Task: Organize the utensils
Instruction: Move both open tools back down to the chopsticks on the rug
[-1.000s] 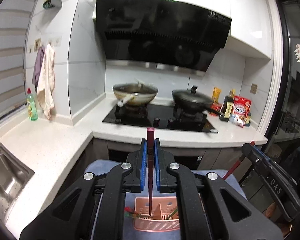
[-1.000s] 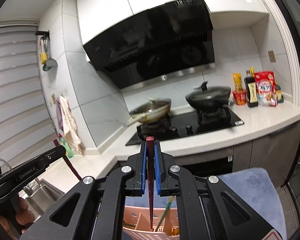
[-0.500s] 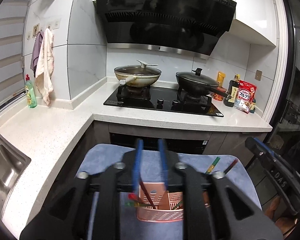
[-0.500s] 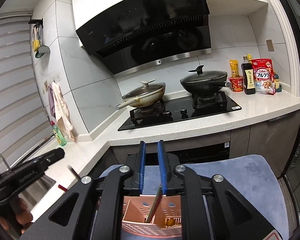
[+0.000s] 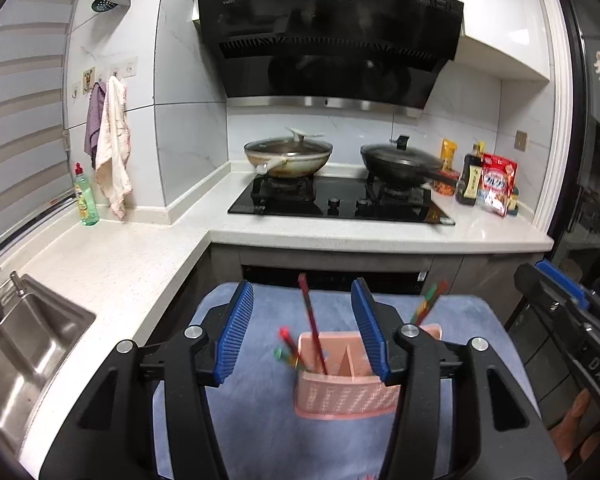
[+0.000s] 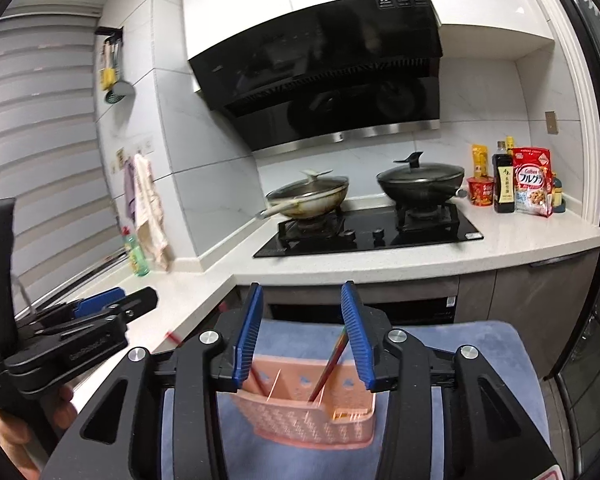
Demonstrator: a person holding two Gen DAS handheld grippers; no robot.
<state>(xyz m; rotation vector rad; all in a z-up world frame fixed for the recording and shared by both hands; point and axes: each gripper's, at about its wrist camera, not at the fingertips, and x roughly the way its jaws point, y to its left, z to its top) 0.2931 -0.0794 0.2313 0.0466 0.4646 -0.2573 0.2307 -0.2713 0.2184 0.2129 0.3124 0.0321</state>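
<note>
A pink perforated utensil basket (image 5: 346, 394) stands on a blue mat (image 5: 268, 420); it also shows in the right wrist view (image 6: 308, 420). A dark red chopstick (image 5: 311, 322) leans upright in its left compartment, with several coloured chopsticks (image 5: 288, 346) beside it and more at its right end (image 5: 428, 300). My left gripper (image 5: 302, 330) is open and empty, just above the basket. My right gripper (image 6: 302, 330) is open and empty above the basket; a chopstick (image 6: 328, 366) stands in the basket between its jaws.
A white L-shaped counter (image 5: 112, 264) runs behind, with a sink (image 5: 24, 344) at left. A black hob (image 5: 336, 204) carries a wok (image 5: 288, 156) and a black pan (image 5: 400, 160). Bottles and packets (image 5: 488, 184) stand at right. The other gripper shows at right (image 5: 568, 320).
Both grippers opened and let go of their dark red chopsticks, which dropped into the pink basket. Both grippers have drawn back and tilted down toward the basket.
</note>
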